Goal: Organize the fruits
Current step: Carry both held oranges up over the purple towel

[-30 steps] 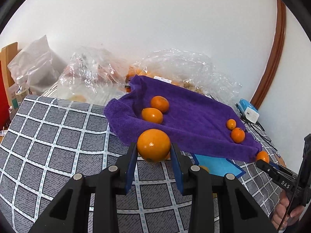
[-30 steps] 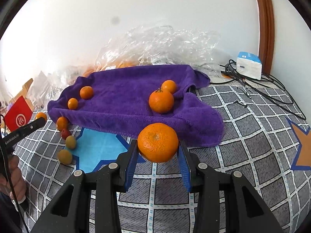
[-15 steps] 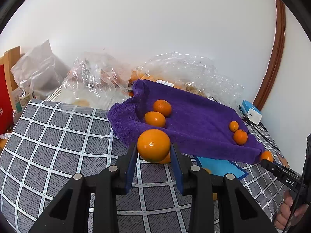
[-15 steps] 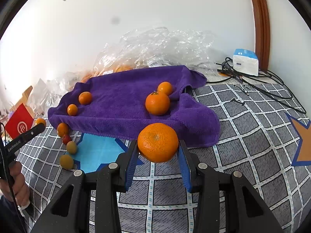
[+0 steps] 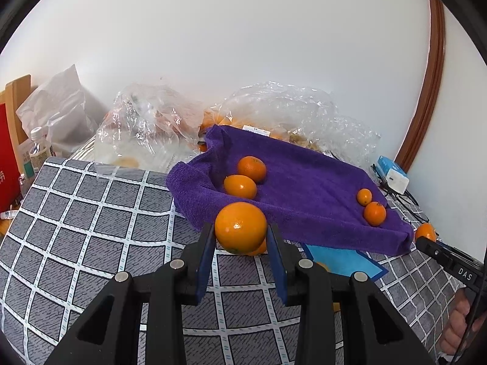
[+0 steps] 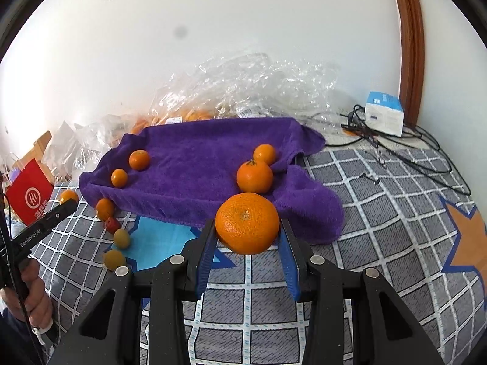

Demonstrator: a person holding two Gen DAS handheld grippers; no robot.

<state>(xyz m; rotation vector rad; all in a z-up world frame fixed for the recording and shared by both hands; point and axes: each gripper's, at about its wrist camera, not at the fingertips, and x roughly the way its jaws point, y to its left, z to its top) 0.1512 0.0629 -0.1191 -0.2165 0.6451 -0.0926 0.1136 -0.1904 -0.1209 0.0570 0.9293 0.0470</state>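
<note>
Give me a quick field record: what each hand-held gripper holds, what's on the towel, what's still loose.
left hand-held gripper: shut on smooth round orange
right hand-held gripper: shut on dimpled round orange
purple terry towel: four oranges, two at each end
loose fruit: small pieces on the checked cover by the towel's left edge, right wrist view

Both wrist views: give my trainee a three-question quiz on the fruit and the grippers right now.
1. True or false: the left gripper is empty.
2. How many oranges lie on the purple towel? A) two B) four C) six
3. What does the right gripper hold?

Key: 1 false, it is shut on an orange. 2 B. 3 a big orange.
</note>
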